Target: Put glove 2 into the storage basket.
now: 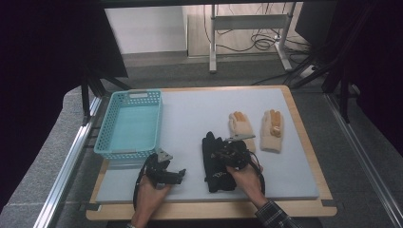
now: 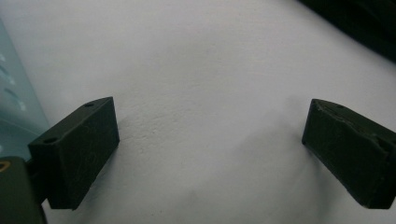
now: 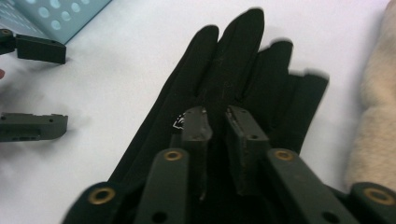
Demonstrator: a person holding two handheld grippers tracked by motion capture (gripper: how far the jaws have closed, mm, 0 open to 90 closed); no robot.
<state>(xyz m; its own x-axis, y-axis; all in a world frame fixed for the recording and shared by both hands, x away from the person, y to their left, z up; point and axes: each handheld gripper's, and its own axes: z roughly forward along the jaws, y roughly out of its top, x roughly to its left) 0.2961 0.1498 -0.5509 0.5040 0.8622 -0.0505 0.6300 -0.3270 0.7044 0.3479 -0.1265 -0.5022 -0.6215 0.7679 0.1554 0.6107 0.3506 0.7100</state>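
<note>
Black glove [image 1: 216,164] is lying flat on the grey worktop [image 1: 190,118], fingers pointing away from the person. Right claw [image 3: 217,122] is pressing down on its palm, jaws nearly together and pinching a fold of the fabric (a narrow gap is showing between them). Left claw [image 2: 210,149] is hovering wide open over bare worktop, gripping nothing, just beside the blue basket [image 1: 130,124]. Two beige gloves [image 1: 256,129] are resting to the right of the black one.

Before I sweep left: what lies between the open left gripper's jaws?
Bare grey mat between the left gripper jaws, in its own view.
</note>
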